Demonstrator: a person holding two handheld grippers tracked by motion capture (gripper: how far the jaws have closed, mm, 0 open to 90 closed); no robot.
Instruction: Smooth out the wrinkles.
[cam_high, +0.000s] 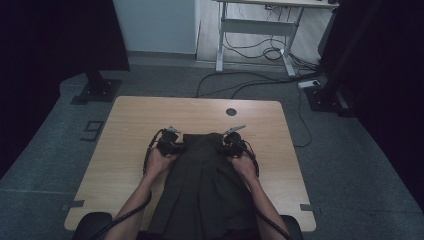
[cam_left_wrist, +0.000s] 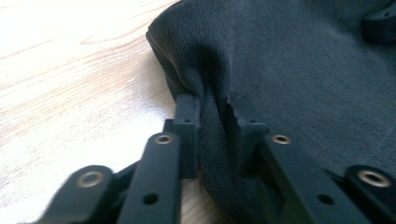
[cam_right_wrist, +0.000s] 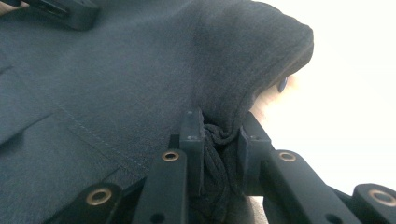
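Note:
A dark grey pleated garment (cam_high: 202, 185) lies along the middle of the wooden table (cam_high: 130, 125), running from the near edge up to my two grippers. My left gripper (cam_high: 181, 146) is shut on the garment's far left corner. In the left gripper view a bunched fold of the dark cloth (cam_left_wrist: 289, 60) is pinched between the jaws of the left gripper (cam_left_wrist: 214, 108). My right gripper (cam_high: 220, 145) is shut on the far right corner. In the right gripper view the right gripper (cam_right_wrist: 219, 122) clamps a gathered edge of the cloth (cam_right_wrist: 116, 70).
A round cable hole (cam_high: 231, 112) sits in the table's far side. Bare wood lies left and right of the garment. Beyond the table stand a white desk frame (cam_high: 260, 25), floor cables (cam_high: 250, 82) and a dark stand base (cam_high: 97, 90).

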